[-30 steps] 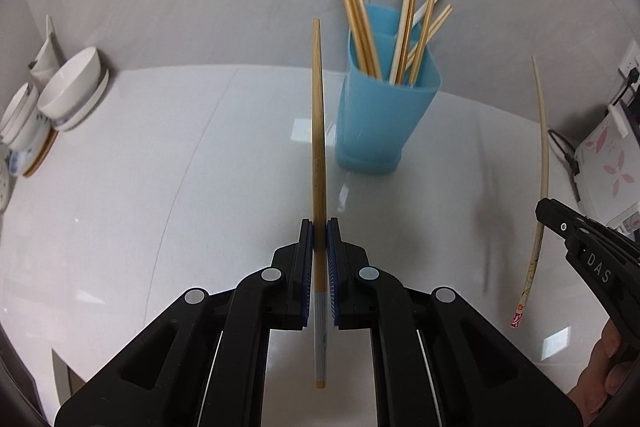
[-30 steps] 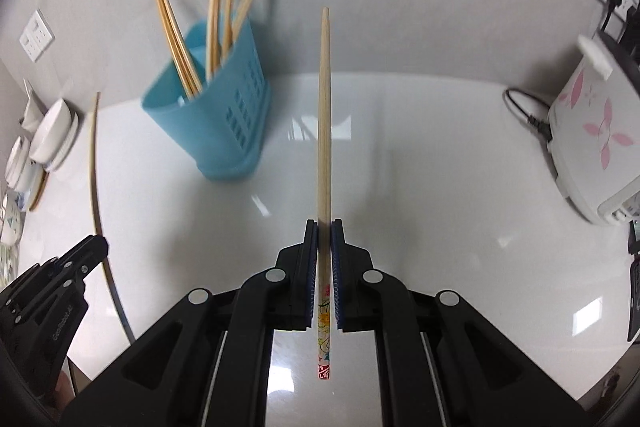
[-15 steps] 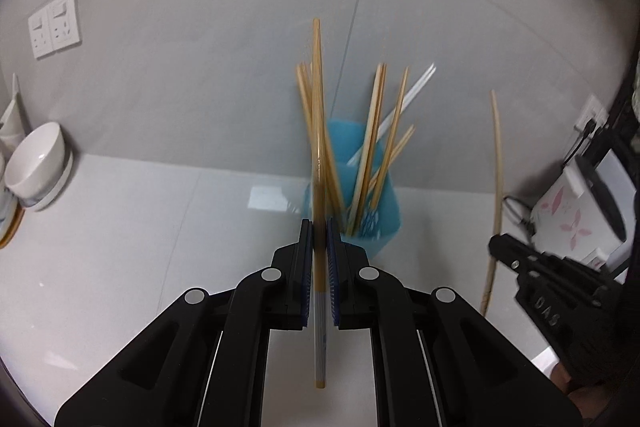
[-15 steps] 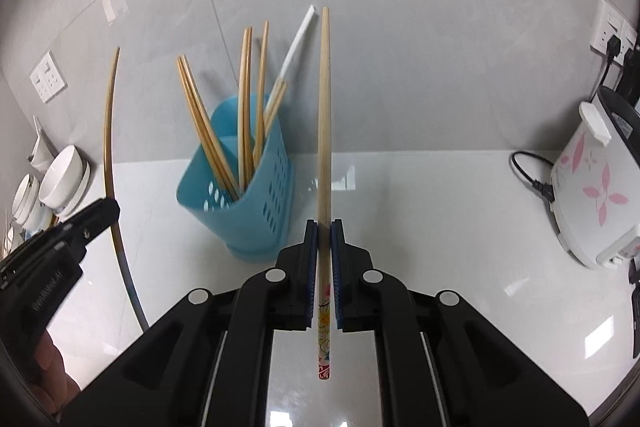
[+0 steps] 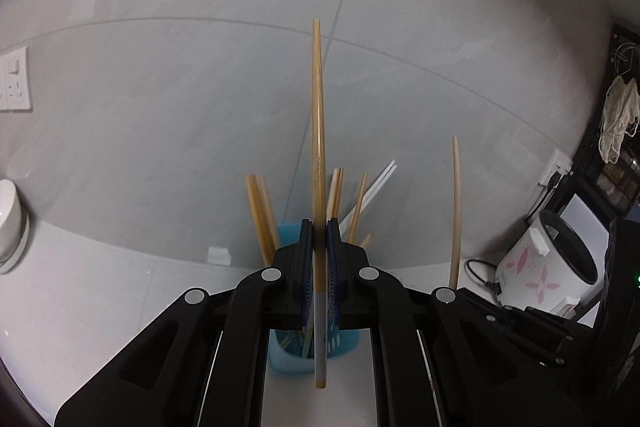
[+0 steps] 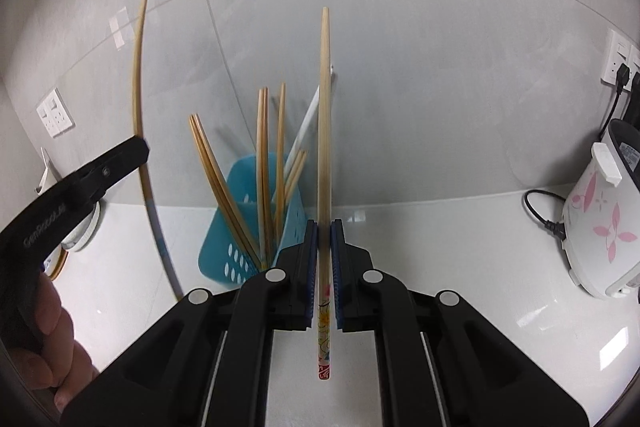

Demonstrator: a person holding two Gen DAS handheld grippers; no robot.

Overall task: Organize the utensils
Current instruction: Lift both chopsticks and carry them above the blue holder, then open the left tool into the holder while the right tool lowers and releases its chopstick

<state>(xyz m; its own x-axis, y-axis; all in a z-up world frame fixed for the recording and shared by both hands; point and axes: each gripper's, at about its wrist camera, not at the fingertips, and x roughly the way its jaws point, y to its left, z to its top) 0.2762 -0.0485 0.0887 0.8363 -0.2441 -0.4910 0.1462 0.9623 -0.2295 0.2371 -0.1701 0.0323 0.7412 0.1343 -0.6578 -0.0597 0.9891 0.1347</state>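
One glossy white countertop (image 6: 460, 235), grey-tiled wall (image 6: 400, 67)

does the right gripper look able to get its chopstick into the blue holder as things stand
Probably yes. The right gripper is shut on its floral-ended chopstick, and the blue holder stands just ahead to its left, open-topped with gaps among the chopsticks inside. The left gripper is off to the side.

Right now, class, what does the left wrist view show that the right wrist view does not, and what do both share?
Only the left wrist view: a cloth hanging on a dark rack at the right edge.

Only the right wrist view: a hand holding the left gripper, and the holder's slotted side.

Both: the blue holder of chopsticks, the pink-flowered cooker, a wall socket, and each gripper shut on one chopstick, right gripper included.
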